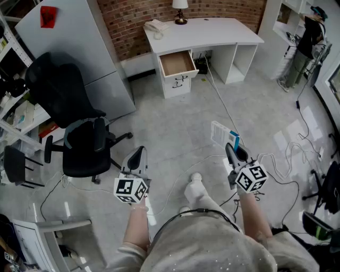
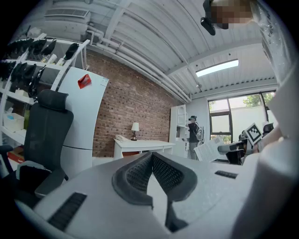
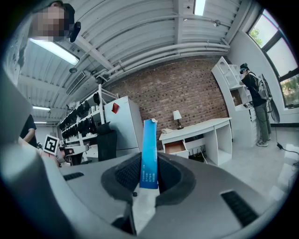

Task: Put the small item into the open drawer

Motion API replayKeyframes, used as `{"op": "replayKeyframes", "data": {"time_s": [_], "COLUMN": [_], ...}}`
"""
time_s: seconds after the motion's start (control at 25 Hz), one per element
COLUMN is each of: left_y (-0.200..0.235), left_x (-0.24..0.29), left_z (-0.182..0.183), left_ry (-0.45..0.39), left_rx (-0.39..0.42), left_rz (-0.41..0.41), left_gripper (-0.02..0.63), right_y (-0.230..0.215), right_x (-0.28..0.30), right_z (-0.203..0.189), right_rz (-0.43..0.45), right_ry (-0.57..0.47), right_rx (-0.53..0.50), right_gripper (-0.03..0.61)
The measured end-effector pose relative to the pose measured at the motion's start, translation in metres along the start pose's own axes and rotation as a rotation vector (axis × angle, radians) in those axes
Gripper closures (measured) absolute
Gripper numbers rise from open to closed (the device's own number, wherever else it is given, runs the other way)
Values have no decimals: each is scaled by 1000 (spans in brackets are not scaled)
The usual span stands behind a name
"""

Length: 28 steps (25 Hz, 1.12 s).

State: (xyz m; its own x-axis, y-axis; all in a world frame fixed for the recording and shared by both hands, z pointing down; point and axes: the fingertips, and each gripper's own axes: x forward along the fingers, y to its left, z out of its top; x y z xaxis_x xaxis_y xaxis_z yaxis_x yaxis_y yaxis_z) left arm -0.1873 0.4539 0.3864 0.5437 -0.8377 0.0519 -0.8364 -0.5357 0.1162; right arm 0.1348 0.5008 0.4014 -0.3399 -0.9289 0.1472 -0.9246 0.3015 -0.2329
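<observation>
My right gripper (image 1: 232, 151) is shut on a small flat box, white with a blue edge (image 1: 223, 135), held out over the floor. In the right gripper view the blue box (image 3: 149, 149) stands upright, pinched between the dark pads (image 3: 126, 175). My left gripper (image 1: 136, 156) hovers at the left, its pads (image 2: 166, 172) meeting at the tips with nothing between them. Far ahead, the white desk (image 1: 212, 29) has its wooden drawer (image 1: 177, 62) pulled open; the drawer (image 3: 175, 147) also shows beyond the box.
A black office chair (image 1: 79, 127) stands at the left before a grey cabinet (image 1: 79, 48). Cables (image 1: 223, 106) trail over the tiled floor towards the desk. A lamp (image 1: 180, 10) and a phone (image 1: 155, 25) sit on the desk. A person (image 1: 305, 40) stands far right.
</observation>
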Motion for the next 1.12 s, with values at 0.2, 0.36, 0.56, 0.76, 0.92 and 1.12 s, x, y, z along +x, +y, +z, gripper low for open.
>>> {"op": "replayKeyframes", "data": {"time_s": [0.2, 0.36, 0.56, 0.76, 0.92, 1.12], "left_y": [21, 33, 43, 44, 45, 54], "left_x": [23, 48, 88, 127, 146, 168], "left_z": [2, 0, 1, 3, 3, -3], "left_ry": [1, 9, 10, 19, 31, 37], "left_rx": [-17, -24, -29, -25, -25, -35], "left_rz": [28, 58, 83, 86, 97, 132], "left_gripper": [607, 607, 607, 607, 607, 607], "right_y": [-15, -33, -60, -87, -103, -124], "right_x": [32, 60, 94, 121, 139, 159], "right_z": [-1, 2, 7, 15, 19, 20], "right_rz": [6, 22, 32, 50, 57, 68], "right_ry": [10, 26, 45, 54, 59, 61], "right_rx": [8, 1, 0, 1, 11, 26], "right_gripper": [508, 508, 508, 506, 506, 505]}}
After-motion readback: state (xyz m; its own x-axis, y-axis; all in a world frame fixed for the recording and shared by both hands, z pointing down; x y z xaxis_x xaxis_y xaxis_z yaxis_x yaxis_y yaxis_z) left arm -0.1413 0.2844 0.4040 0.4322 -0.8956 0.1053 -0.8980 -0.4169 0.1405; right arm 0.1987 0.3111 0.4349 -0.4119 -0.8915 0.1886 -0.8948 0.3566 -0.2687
